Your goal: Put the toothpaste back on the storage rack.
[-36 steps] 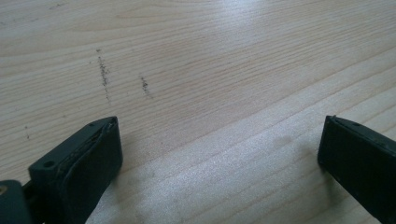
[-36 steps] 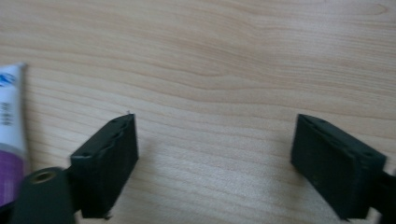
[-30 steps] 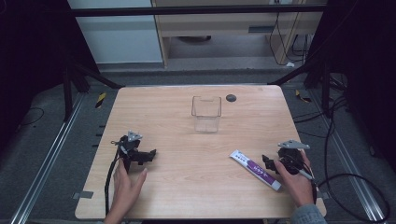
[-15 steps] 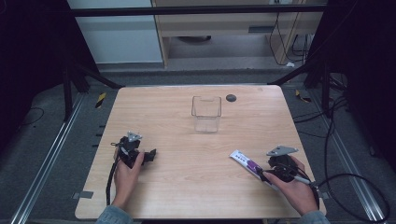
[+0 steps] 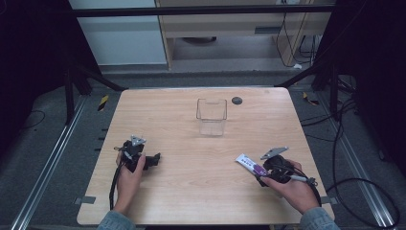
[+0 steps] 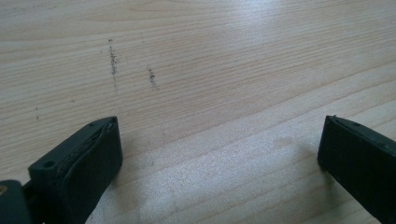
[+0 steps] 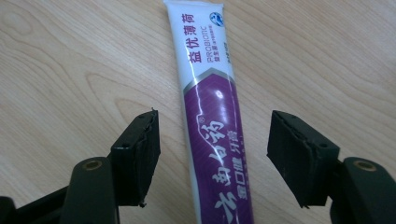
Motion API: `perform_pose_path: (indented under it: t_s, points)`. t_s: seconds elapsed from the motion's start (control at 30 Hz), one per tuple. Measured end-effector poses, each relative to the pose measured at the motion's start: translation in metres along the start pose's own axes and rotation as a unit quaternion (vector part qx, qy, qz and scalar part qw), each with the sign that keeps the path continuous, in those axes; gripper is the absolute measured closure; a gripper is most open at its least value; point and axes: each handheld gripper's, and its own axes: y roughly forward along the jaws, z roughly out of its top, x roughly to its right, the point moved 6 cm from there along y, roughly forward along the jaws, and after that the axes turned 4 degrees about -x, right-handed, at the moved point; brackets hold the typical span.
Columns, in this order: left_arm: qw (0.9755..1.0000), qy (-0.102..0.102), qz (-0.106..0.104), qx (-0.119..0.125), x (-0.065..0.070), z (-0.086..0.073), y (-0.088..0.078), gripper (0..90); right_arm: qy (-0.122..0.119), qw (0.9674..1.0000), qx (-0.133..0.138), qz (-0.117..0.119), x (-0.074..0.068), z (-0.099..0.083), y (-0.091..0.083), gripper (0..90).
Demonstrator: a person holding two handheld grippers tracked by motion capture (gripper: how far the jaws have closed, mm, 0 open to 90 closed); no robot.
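Note:
A white and purple toothpaste tube lies flat near the table's front right. In the right gripper view the tube runs up between the two black jaws. My right gripper is open, its jaws standing on either side of the tube without touching it; in the high view that gripper sits over the tube's near end. My left gripper rests at the front left, open, and between its fingertips there is just bare wood.
A clear plastic box stands upright at the table's middle back. A small dark round disc lies behind it to the right. The wooden table has dark floor and cables beyond its edges.
My right gripper has moved left and forward onto the near end of the toothpaste tube. The left gripper has barely shifted.

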Motion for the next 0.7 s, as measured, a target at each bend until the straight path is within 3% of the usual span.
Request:
perform_pose_path:
  t_s: [0.3, 0.53, 0.7]
  points:
    - [1.0, -0.007, 0.006, 0.001, 0.001, -0.001, 0.0, 0.0, 0.004, 0.9996, -0.027, 0.003, 0.003, 0.009, 0.001, 38.4]
    - [0.9999, -0.009, 0.008, 0.0, 0.001, -0.001, -0.001, 0.0, -0.015, 0.9989, -0.043, 0.007, -0.001, 0.02, 0.006, 41.1]
    - [0.9999, -0.01, 0.009, 0.0, 0.001, -0.002, -0.001, 0.0, -0.013, 0.9984, -0.054, 0.01, -0.001, 0.025, 0.014, 43.1]
